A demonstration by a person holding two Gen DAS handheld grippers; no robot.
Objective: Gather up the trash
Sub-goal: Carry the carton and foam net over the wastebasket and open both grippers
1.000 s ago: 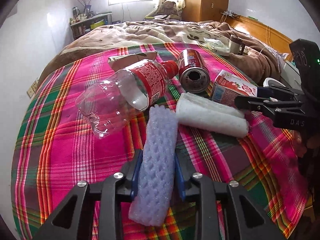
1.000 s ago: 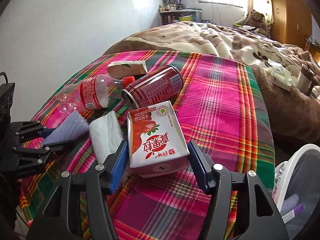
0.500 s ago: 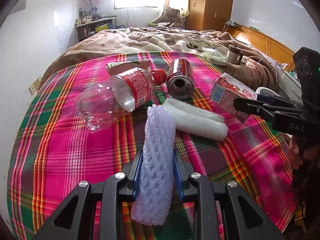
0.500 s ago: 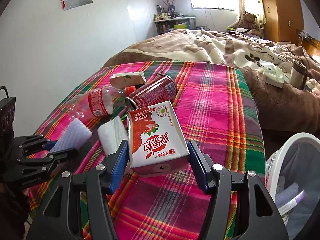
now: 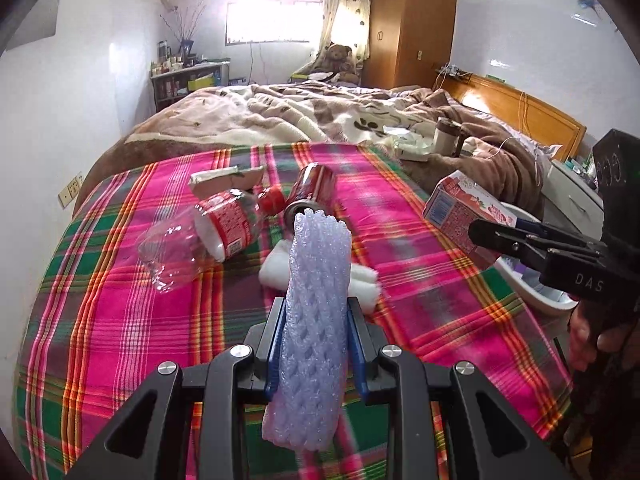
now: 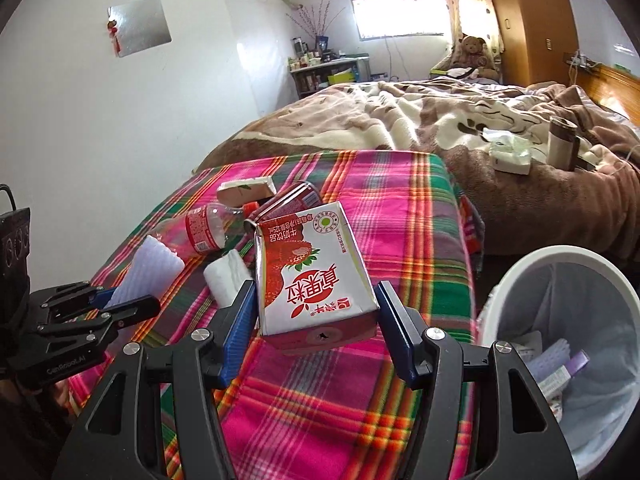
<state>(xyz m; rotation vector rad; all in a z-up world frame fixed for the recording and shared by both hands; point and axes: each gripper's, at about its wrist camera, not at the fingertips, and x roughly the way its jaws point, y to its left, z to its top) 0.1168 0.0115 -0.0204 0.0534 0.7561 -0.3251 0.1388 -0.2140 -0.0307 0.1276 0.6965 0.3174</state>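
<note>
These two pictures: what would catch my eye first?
The bright pink plaid blanket spread over the bed end. Above it, the left tool grips a lavender foam net sleeve, and the right tool a red-and-white strawberry drink carton, beside a white trash bin.

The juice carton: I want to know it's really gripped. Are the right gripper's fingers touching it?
Touching. In the right wrist view, both blue pads of the right gripper press the juice carton on its sides, holding it above the plaid blanket.

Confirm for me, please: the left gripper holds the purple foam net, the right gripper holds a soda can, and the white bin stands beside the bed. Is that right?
Not quite: the right gripper holds the strawberry drink carton, as the right wrist view shows; the soda can lies on the plaid blanket. The left gripper does hold the purple foam net, and the white bin stands beside the bed.
</note>
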